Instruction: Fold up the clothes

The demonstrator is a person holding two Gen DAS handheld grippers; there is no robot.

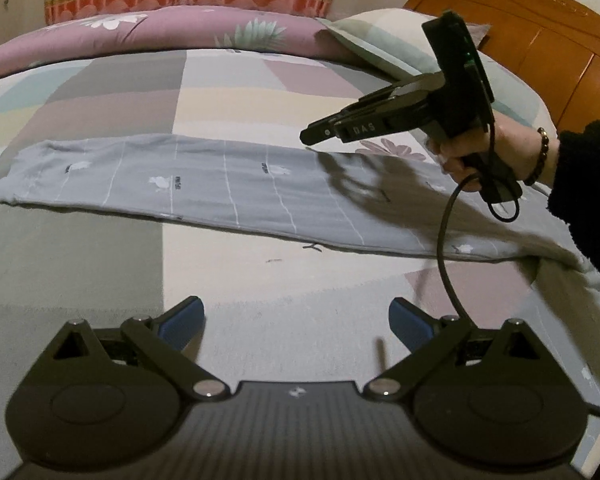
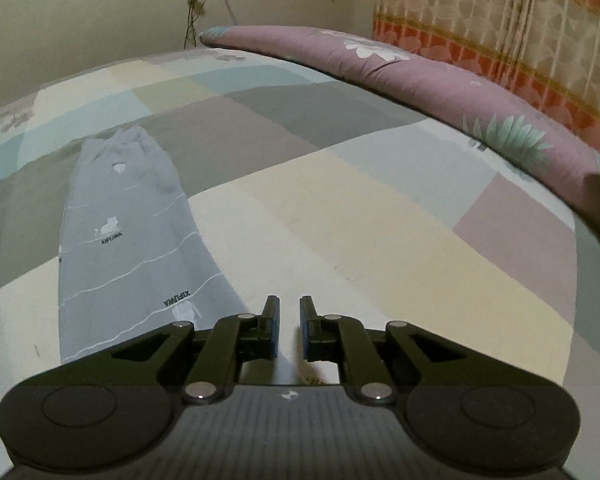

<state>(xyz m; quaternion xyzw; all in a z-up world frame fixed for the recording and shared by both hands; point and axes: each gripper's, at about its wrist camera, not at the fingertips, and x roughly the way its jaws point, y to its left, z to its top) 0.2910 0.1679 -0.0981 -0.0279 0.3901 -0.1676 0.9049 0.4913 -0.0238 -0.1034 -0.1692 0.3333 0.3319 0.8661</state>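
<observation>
So the left tongs (image 1: 296,322) were spread wide apart with nothing in them, hovering tilted down over the bed (image 1: 260,288). The grey pants (image 1: 204,184) lay flat in a long strip across the bedsheet, just beyond. Over on the right, a hand (image 1: 480,156) in a dark sleeve held the right tongs (image 2: 289,330) angled down above the pants, nearly together, gripping nothing.

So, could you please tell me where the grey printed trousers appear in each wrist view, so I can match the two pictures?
Left wrist view: the grey printed trousers lie as a long band across the middle, left to right.
Right wrist view: the trousers run up the left side, from beside the right gripper toward the far end.
Shared landmark: the purple floral quilt along the bed's far edge.
</observation>
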